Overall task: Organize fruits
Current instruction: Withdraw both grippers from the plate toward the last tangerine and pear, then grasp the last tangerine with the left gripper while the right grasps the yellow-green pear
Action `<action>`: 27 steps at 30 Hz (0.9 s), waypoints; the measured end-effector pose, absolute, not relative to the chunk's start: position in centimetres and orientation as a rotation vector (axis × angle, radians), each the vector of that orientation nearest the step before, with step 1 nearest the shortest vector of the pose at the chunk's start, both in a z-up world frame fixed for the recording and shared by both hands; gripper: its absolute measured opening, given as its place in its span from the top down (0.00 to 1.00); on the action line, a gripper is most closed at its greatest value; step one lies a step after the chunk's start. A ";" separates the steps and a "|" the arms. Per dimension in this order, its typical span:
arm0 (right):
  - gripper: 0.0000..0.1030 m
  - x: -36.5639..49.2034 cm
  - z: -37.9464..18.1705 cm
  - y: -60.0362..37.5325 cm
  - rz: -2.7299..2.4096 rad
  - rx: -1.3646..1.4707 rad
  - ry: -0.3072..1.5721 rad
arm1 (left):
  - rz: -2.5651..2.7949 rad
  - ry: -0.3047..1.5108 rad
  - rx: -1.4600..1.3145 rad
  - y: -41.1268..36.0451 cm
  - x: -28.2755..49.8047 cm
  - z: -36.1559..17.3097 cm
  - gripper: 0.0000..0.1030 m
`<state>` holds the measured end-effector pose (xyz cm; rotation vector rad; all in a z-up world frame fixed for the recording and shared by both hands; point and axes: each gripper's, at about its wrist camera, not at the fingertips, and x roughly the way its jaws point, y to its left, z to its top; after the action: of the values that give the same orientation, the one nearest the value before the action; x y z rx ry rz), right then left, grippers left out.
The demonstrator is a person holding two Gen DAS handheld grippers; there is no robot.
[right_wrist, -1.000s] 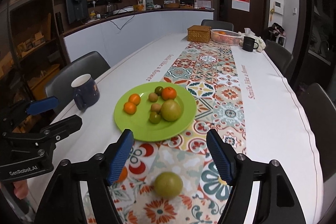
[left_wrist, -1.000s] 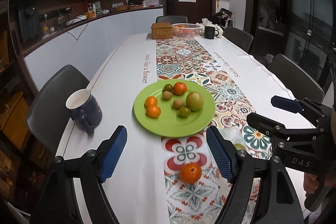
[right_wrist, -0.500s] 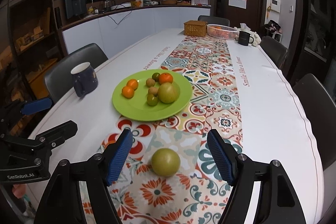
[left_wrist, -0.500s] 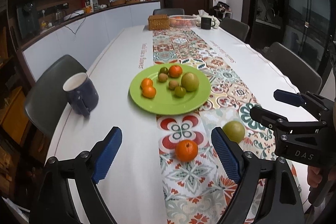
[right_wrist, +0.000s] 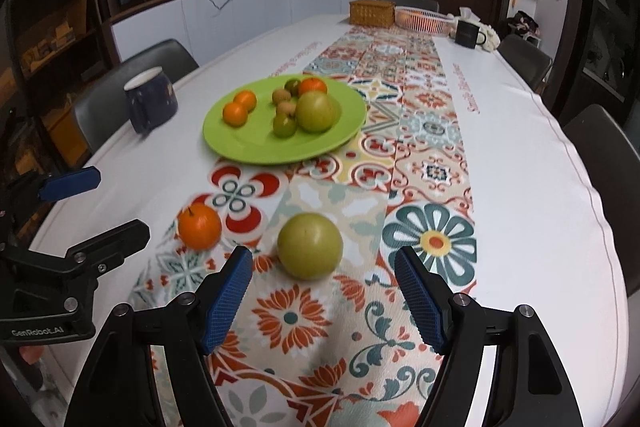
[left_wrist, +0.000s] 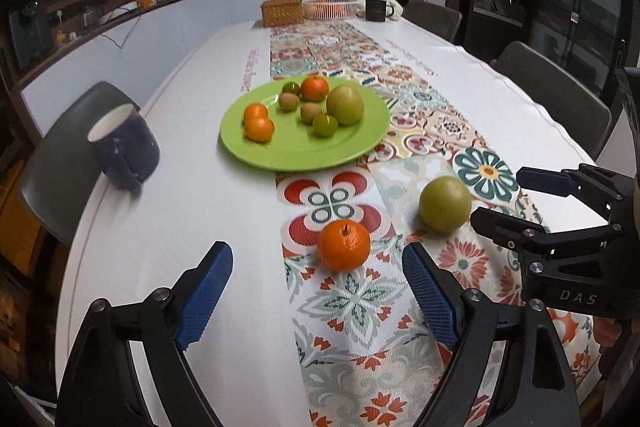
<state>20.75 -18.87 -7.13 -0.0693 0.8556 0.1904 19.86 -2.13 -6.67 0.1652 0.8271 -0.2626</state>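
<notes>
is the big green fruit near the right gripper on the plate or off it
Off: the green fruit sits on the patterned runner, short of the green plate.

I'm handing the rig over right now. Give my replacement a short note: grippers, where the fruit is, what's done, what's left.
Left gripper: jaws open, empty, lined up on the loose orange on the table runner.
Right gripper: jaws open, empty, lined up on the loose green apple.
Done: the green plate holds seven fruits: three oranges, a large green apple and three small green-brown ones.
Left: grasp the orange and the apple, place both on the plate. Mind the blue mug left of the plate.
</notes>
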 end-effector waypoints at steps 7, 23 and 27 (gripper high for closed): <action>0.28 21.7 -9.0 -18.4 0.182 -0.091 0.899 | -0.275 0.882 0.192 -2.4 21.3 -9.0 0.16; 0.30 23.9 -10.6 -18.0 0.165 -0.089 0.921 | -0.286 0.965 0.120 -3.4 24.2 -11.1 0.37; 0.34 24.3 -10.9 -17.7 0.180 -0.083 0.933 | -0.297 0.991 0.095 -3.4 24.5 -11.6 0.44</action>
<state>24.31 -17.70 -10.93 -0.0828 0.9329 0.1802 24.48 -3.38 -11.64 0.0952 0.9911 -0.2967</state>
